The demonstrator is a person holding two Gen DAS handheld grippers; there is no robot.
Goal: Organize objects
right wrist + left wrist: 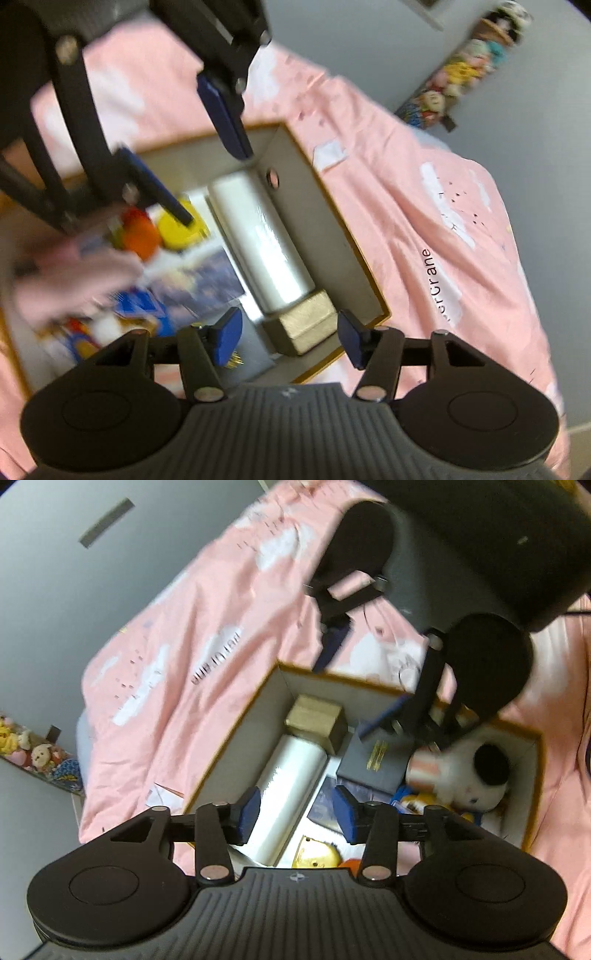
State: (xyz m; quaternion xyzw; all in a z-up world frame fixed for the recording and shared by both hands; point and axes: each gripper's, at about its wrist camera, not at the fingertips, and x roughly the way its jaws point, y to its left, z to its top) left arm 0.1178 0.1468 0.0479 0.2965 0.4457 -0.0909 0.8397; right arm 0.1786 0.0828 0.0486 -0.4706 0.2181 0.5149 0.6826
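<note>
A: Left wrist view first. Left gripper (297,814) nearest, blue pads apart at a middling gap, nothing clamped; hangs over near end of white roll (286,794).
B: Box contents?
A: Open cardboard box (236,731) on pink bedspread (177,635). White roll along left wall, small tan box (316,722) at its far end, touching. Dark flat case (373,766) with gold print right of those. White plush toy (469,775) with black patch further right, blurred. Yellow item (317,856) and a bit of orange at near edge, partly hidden behind gripper body.
B: Other claw?
A: Right gripper (365,686) far side, over the box, pads apart, nothing between. One pad tip near the dark case; contact unclear.
B: Right wrist view?
A: Right gripper (290,338) nearest, pads apart at middling width, empty. Tan box (304,326) just beyond the gap, white roll (266,240) running away from it along right wall of box (347,251). Left gripper (192,155) far left, fingers spread, holding nothing. Yellow disc (181,229) and orange item (138,232) under its lower finger, heavy blur. Pink-white blur at left, cannot identify. Bedspread (424,206) right of box, row of plush toys (465,66) against far wall.
</note>
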